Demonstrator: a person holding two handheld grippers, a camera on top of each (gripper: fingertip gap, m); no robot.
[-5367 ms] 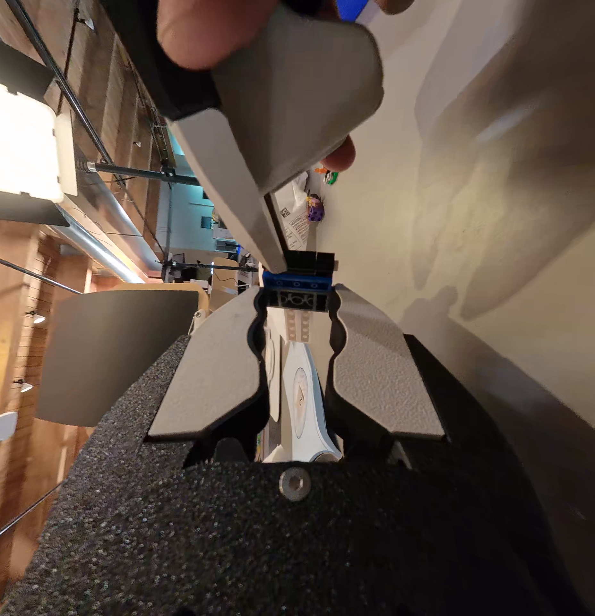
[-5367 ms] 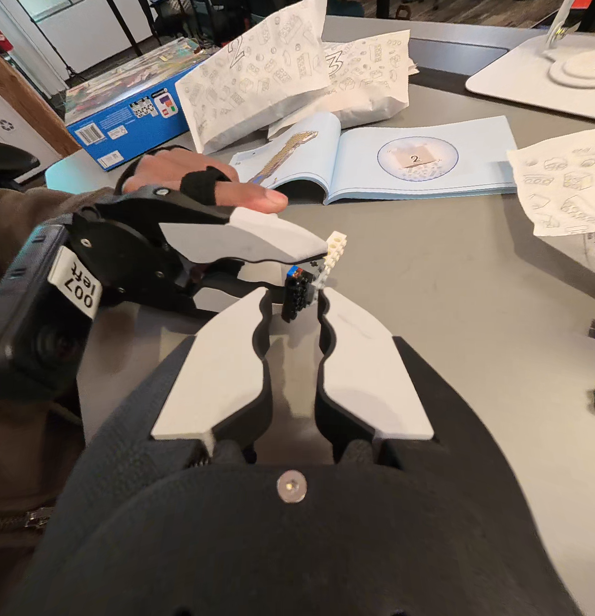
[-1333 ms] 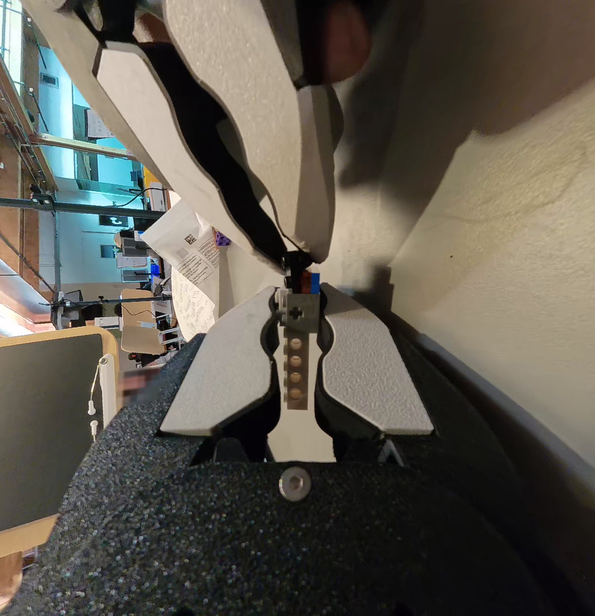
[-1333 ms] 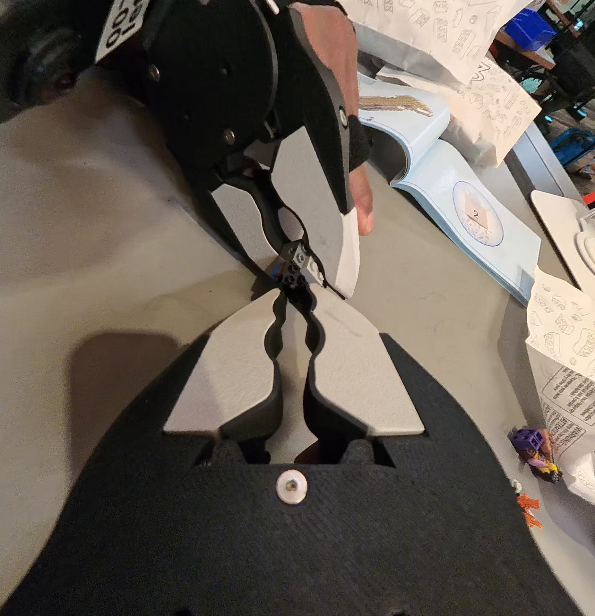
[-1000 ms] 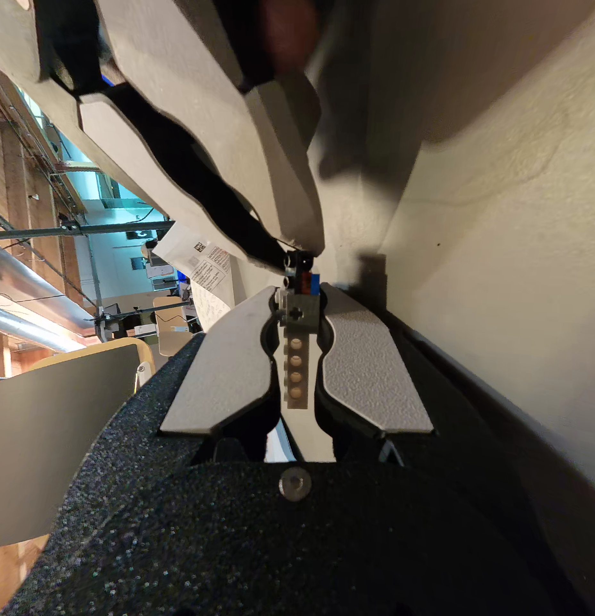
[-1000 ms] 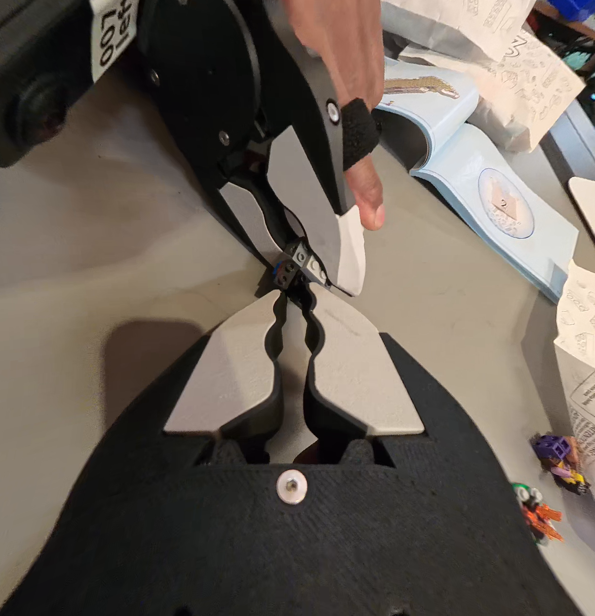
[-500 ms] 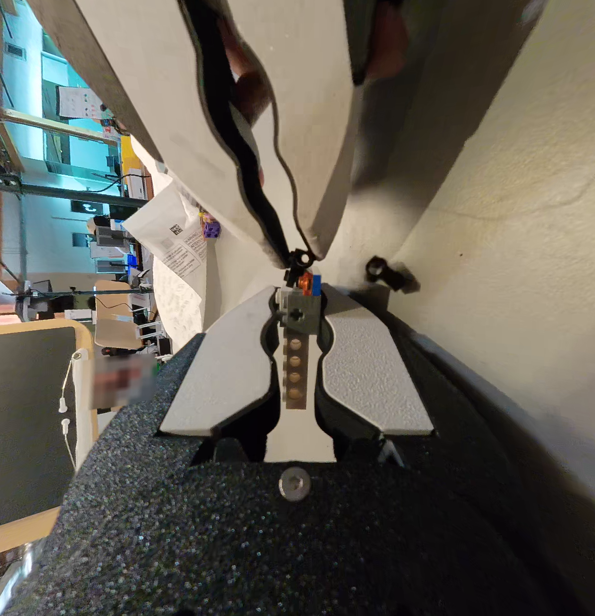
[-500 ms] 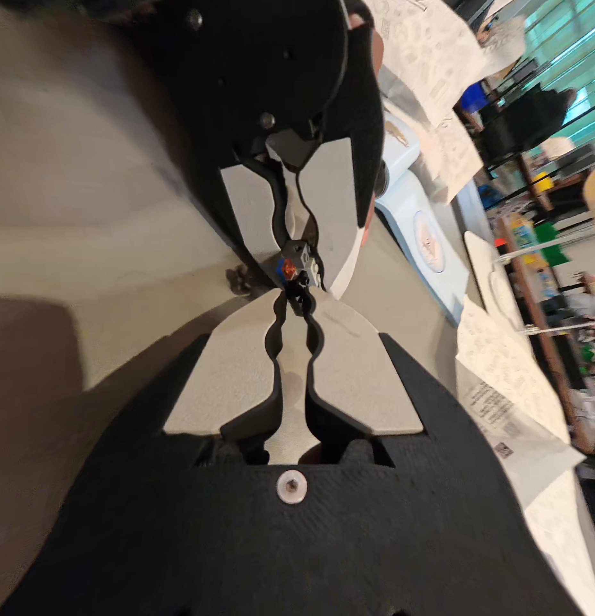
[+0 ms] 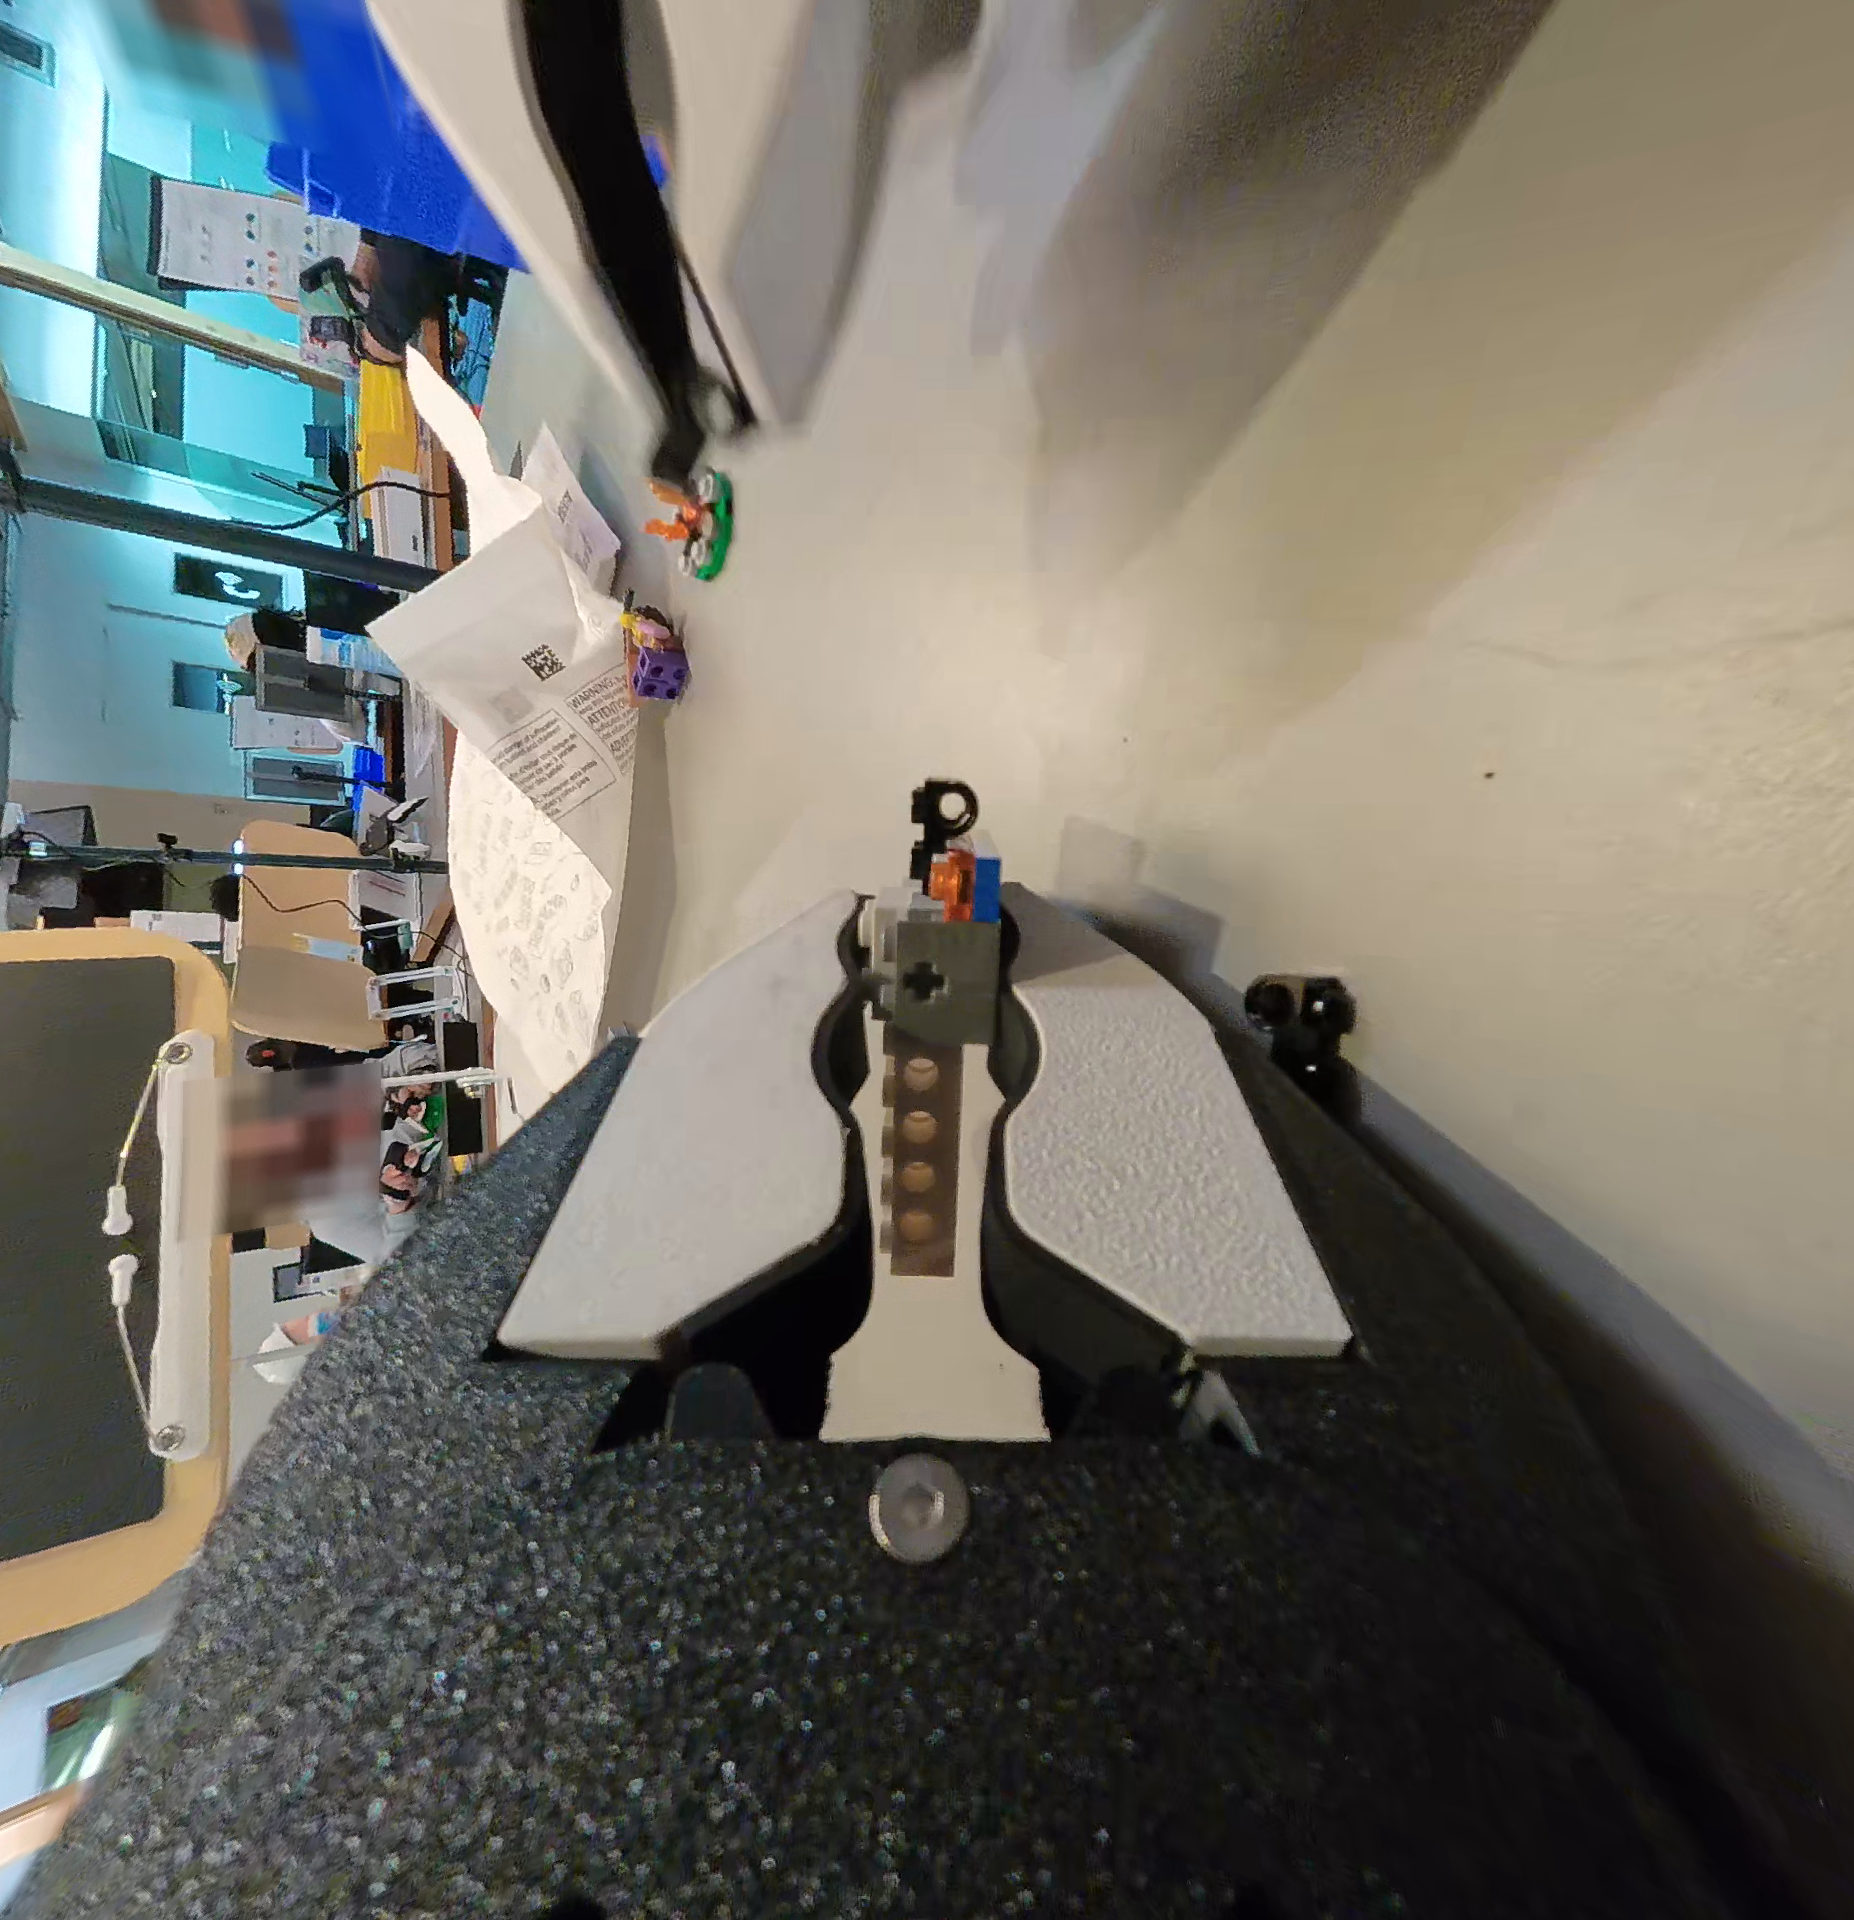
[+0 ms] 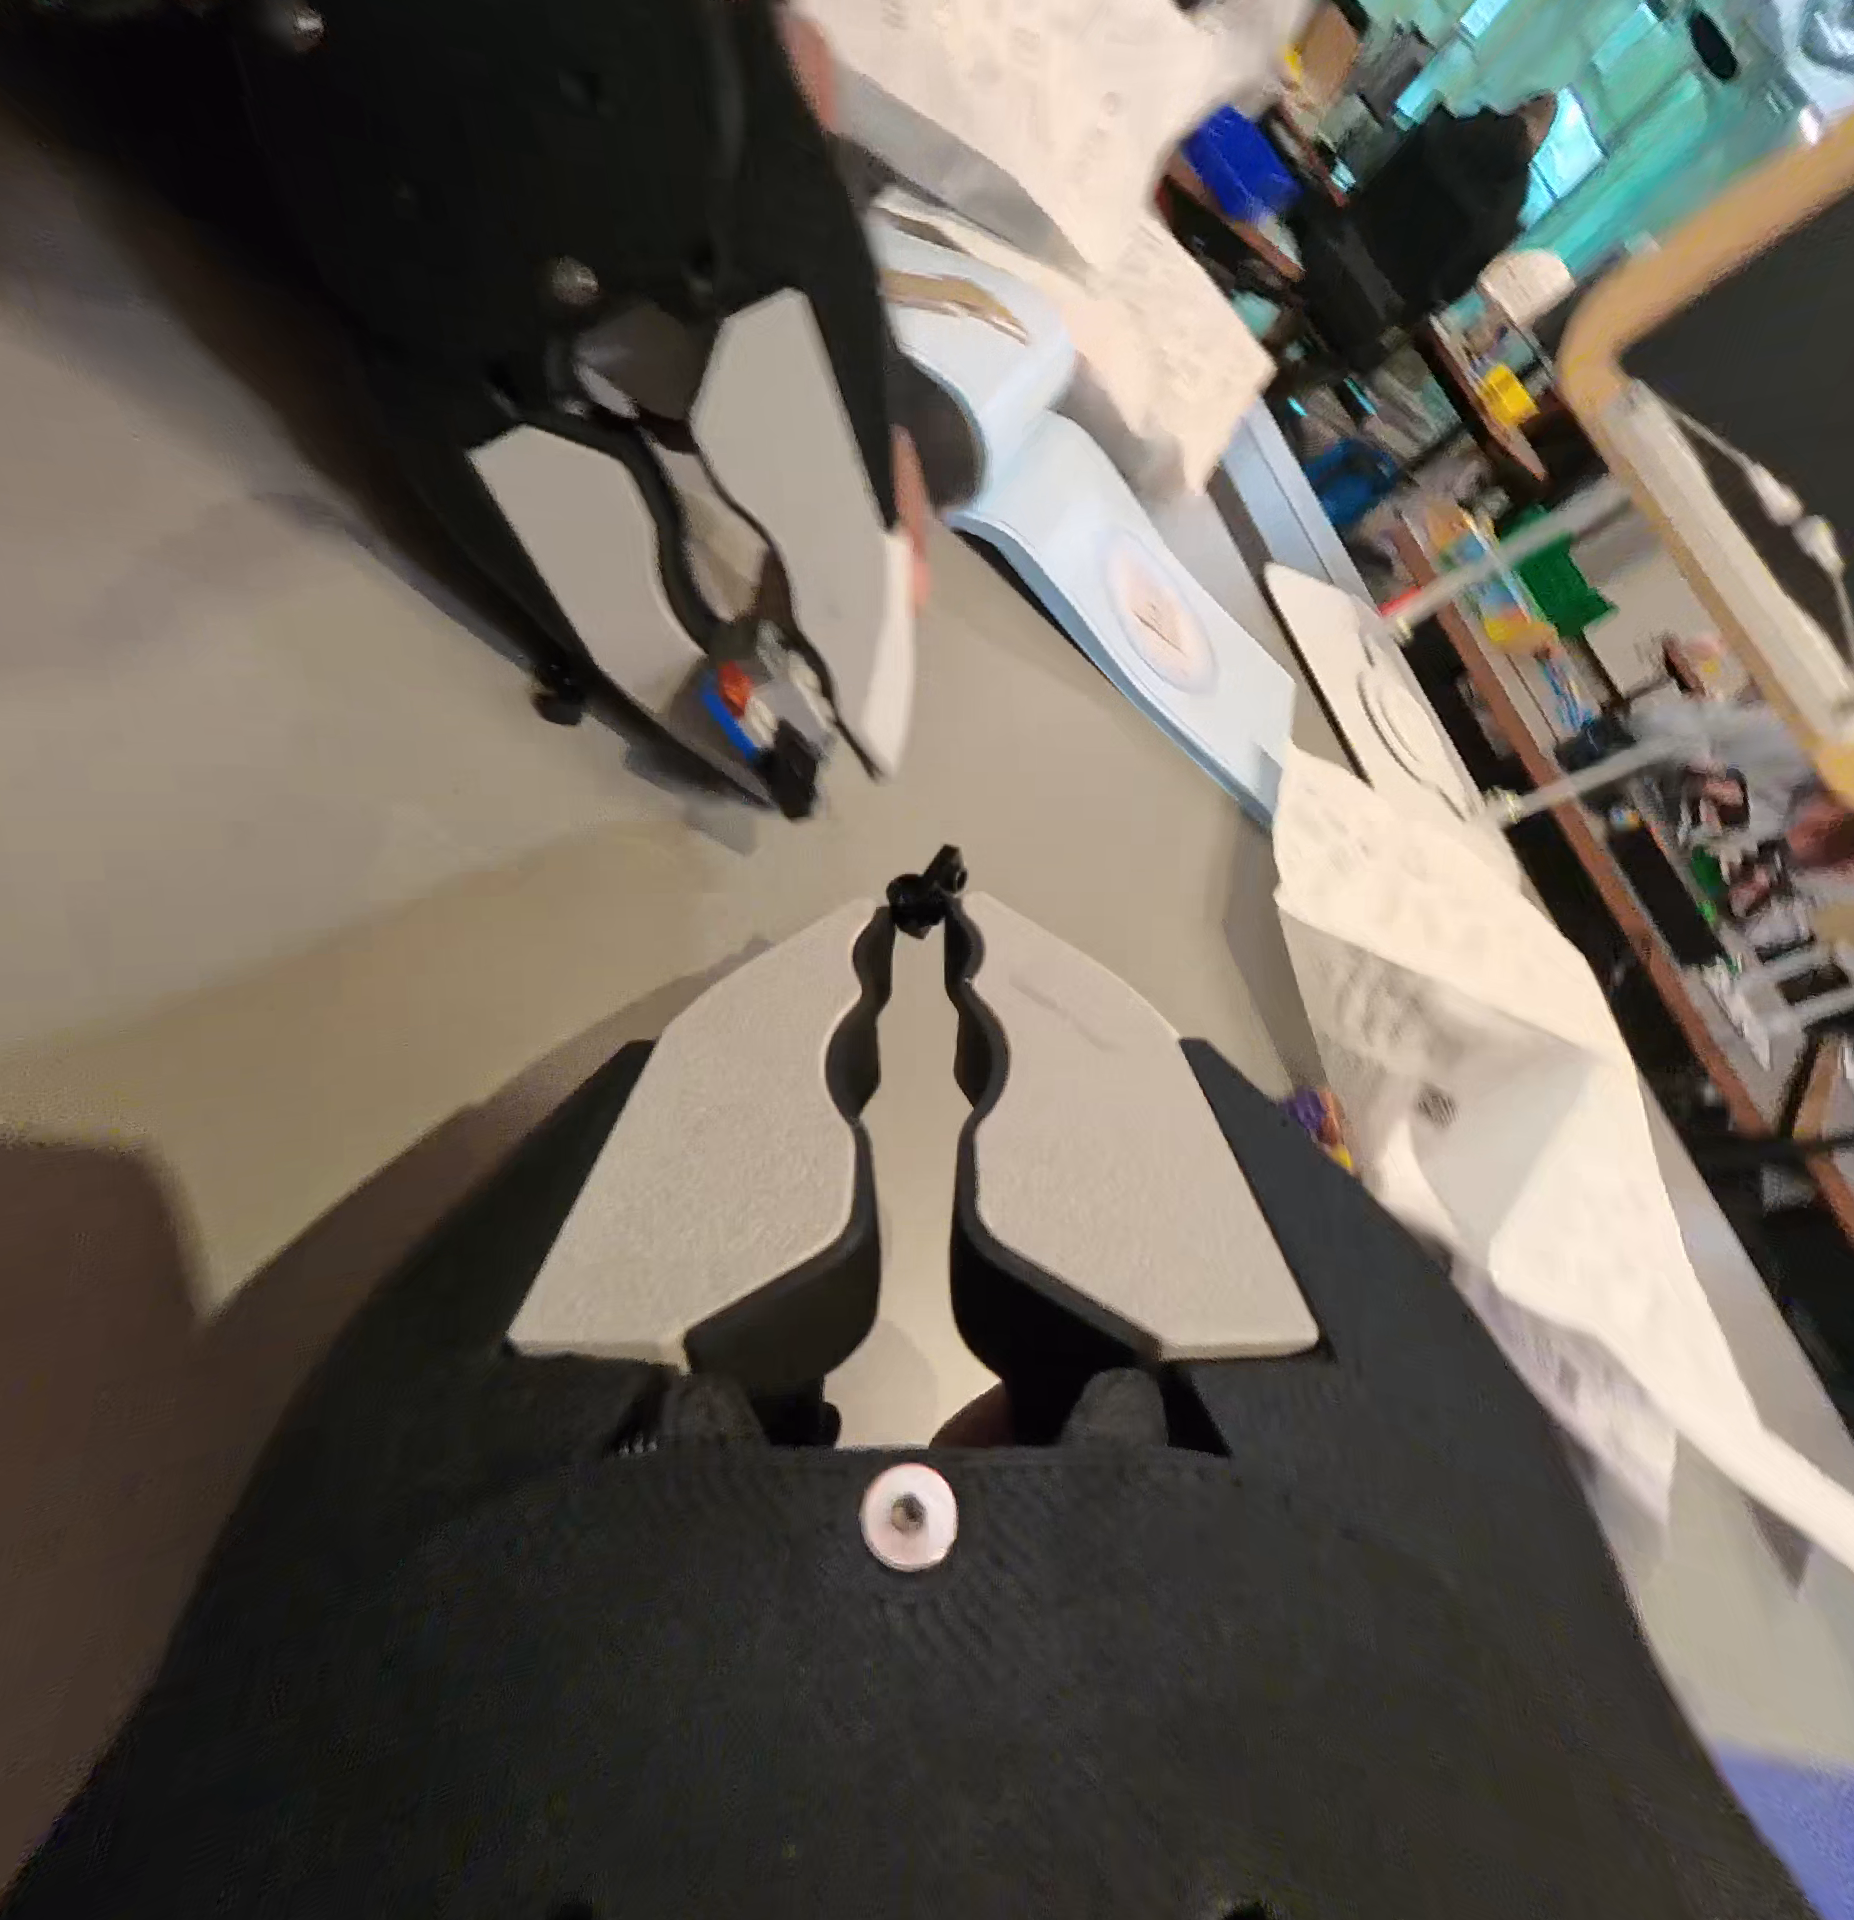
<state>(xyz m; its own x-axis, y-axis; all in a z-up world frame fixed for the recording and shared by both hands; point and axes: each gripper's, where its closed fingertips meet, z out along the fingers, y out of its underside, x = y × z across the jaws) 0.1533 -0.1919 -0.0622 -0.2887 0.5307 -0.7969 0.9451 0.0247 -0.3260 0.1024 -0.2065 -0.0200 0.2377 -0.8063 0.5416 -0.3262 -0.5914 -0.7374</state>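
Tools [image 9: 928, 914] [image 10: 928, 909] parted; printed bag [image 9: 533, 727] behind.

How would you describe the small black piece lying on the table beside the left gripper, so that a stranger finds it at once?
Start at the left gripper, which holds a brick assembly low over the grey table. Just right of its right finger, a black piece lies loose on the table. Unlike the black clip atop the assembly, nothing holds it.
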